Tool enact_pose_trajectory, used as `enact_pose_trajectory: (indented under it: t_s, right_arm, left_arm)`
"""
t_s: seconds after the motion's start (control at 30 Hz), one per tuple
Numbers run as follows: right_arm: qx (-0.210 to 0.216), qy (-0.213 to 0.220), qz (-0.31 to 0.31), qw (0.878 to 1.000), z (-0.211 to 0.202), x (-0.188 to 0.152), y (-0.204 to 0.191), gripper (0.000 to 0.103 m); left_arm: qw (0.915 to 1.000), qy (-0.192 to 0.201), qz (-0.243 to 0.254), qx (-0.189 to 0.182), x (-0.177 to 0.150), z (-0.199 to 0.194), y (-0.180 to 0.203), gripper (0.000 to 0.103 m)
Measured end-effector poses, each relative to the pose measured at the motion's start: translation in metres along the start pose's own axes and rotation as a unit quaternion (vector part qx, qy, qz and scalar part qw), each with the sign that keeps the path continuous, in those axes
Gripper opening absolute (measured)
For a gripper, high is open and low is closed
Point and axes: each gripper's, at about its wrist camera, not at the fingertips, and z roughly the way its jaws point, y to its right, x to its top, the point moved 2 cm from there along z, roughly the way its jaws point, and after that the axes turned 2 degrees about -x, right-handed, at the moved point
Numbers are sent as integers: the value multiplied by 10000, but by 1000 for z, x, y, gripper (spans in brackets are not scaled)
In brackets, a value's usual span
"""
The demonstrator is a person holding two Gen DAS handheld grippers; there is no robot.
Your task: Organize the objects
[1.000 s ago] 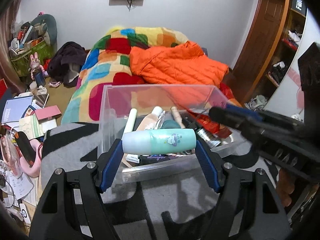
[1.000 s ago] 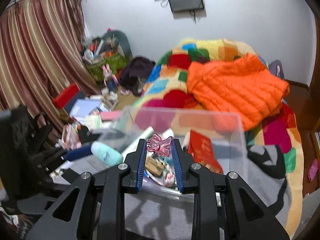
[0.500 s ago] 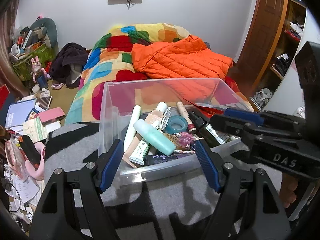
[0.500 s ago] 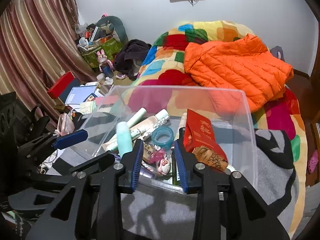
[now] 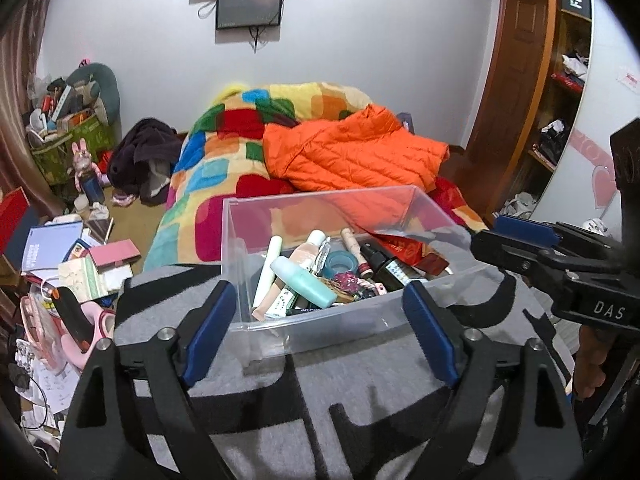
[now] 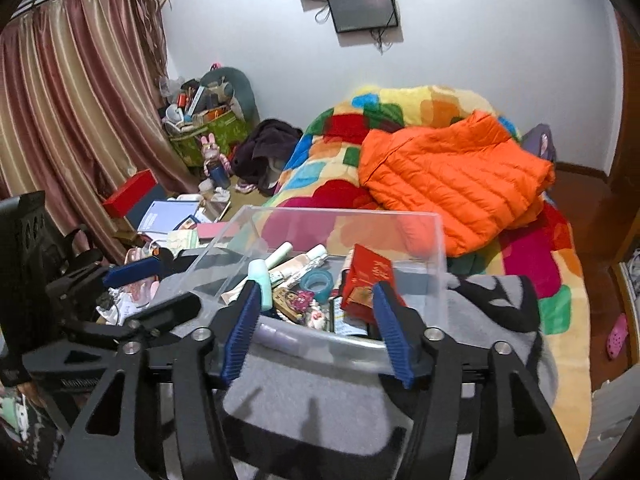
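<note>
Left wrist view: the left gripper [image 5: 320,332] is spread wide and empty, near a clear plastic bin [image 5: 436,210] on a grey blanket [image 5: 360,392]. A mint bottle [image 5: 304,282] lies inside among tubes.

Right wrist view: the right gripper [image 6: 316,330] is also released, holding nothing. A small pink item [image 6: 302,301], possibly a clip, rests in the bin beside a red box [image 6: 368,280].

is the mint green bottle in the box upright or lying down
Lying down: the mint green bottle rests on its side atop the other toiletries inside the clear box.
</note>
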Motion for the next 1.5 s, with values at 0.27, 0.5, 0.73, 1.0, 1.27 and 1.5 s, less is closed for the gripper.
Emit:
enact_pose_trajectory:
  t_s: [0.27, 0.5, 0.73, 1.0, 1.27, 1.5]
  right_arm:
    - [-87, 264, -33, 9996, -24, -25, 0, 74]
    - [-108, 194, -9, 9998, -25, -47, -3, 74]
    - [-145, 98, -30, 9998, -23, -57, -6, 74]
    - [-145, 46, -18, 9999, -22, -59, -7, 74]
    - [-147, 30, 13, 9999, -19, -58, -6, 74]
    - [-130, 7, 16, 9999, -16, -59, -6, 74]
  left_arm:
    - [9991, 399, 170, 7, -21, -26, 13, 96]
    - [9995, 293, 37, -65, -39, -29, 16, 96]
    - [9998, 197, 11, -71, -52, -27, 20, 96]
    - [9997, 175, -58, -129, -54, -24, 20, 96]
    - [9997, 175, -97, -149, -52, -22, 21, 96]
    - [9997, 147, -116, -154, -52, -20, 19, 96]
